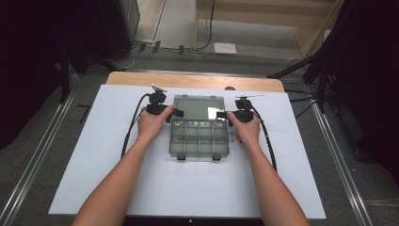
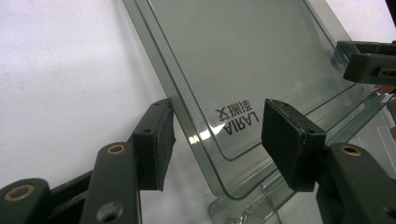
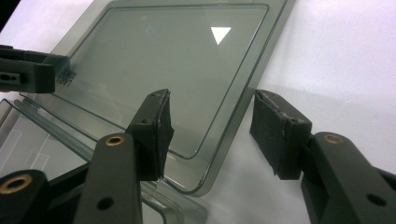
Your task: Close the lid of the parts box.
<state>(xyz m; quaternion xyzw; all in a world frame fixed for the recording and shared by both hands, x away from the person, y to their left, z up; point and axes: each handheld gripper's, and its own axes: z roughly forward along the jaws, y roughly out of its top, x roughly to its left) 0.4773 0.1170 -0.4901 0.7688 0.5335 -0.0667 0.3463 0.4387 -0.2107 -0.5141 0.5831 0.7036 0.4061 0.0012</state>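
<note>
smoke-grey clear plastic organiser box (image 1: 199, 136) is judged to be fully opened, on the white table sheet (image 1: 113, 179) between the two grippers. left gripper (image 2: 217, 135): jaws are held apart, astride the near left corner of the tinted flat plastic lid (image 2: 243, 60); no pad contact is seen. right gripper (image 3: 210, 130): jaws are likewise apart, astride the lid's opposite corner, pads clear of the rim. the lid is laid back flat behind the compartmented tray (image 1: 200, 141), whose dividers are exposed; whether the compartments hold anything cannot be told. the black front latches (image 1: 182, 157) are undone. opening is taken as done; withdrawal of both grippers is judged to remain.
</note>
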